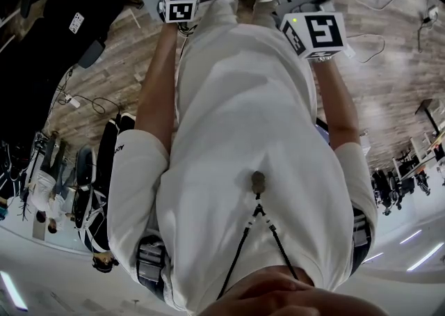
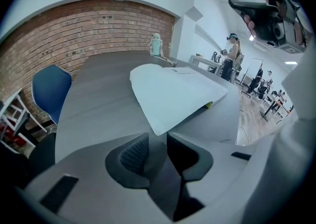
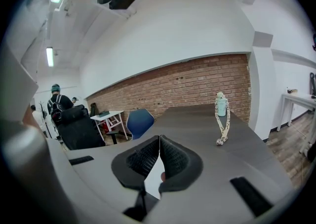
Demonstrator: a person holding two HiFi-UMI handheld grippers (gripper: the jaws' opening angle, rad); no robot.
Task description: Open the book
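The pale, thin rectangular book [image 2: 173, 90] is laid on the grey table [image 2: 94, 104]. Its near corner is found just before the left hand-held gripper [image 2: 158, 141], whose jaws are held wide, with no pad pressed on it. The right hand-held gripper [image 3: 159, 143] is kept closed, its jaw tips together, with nothing held.

I can read no words or numbers anywhere. The left cube [image 1: 181, 5] on the left gripper [image 2: 158, 140] and the right cube [image 1: 316, 33] on the right gripper [image 3: 159, 139] bear only square markers. Print on the book [image 2: 173, 92] ahead of the left gripper is too faint.
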